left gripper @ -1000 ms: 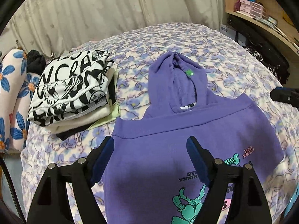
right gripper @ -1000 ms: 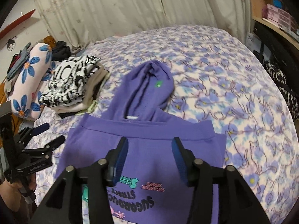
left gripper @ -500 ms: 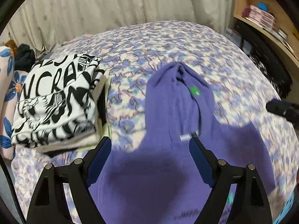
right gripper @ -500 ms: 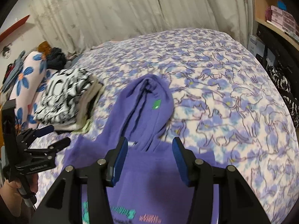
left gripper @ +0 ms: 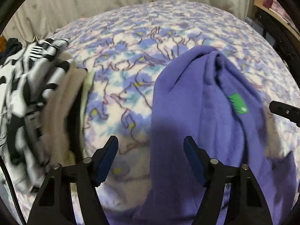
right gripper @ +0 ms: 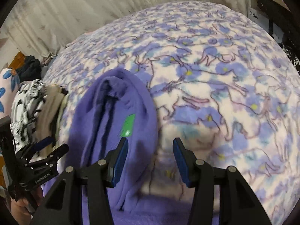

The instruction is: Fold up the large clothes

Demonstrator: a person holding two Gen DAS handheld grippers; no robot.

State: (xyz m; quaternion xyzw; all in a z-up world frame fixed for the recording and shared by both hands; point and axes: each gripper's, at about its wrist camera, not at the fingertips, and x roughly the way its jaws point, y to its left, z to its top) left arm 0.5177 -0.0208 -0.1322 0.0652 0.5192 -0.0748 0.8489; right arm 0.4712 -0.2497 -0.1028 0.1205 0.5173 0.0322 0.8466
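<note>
The purple hoodie point(left gripper: 196, 112) lies hood-up on the fleece bedspread point(right gripper: 215, 75), at 3 o'clock of the folded clothes stack point(left gripper: 28, 103); soft, floppy, fairly heavy; take the hood's edges; left tool point(left gripper: 151, 159) and right tool point(right gripper: 150, 159) both spread, empty.

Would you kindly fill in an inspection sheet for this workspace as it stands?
Surface: bed under a floral blanket.
Job's things: purple hoodie lying flat, hood away from the cameras, green tag showing.
Clutter: stack of folded clothes left of the hoodie.
Grippers: left gripper open over the hood's left edge; right gripper open over its right edge; neither holds cloth.
Cables: nothing seen.
Surroundings: curtain behind the bed.
</note>
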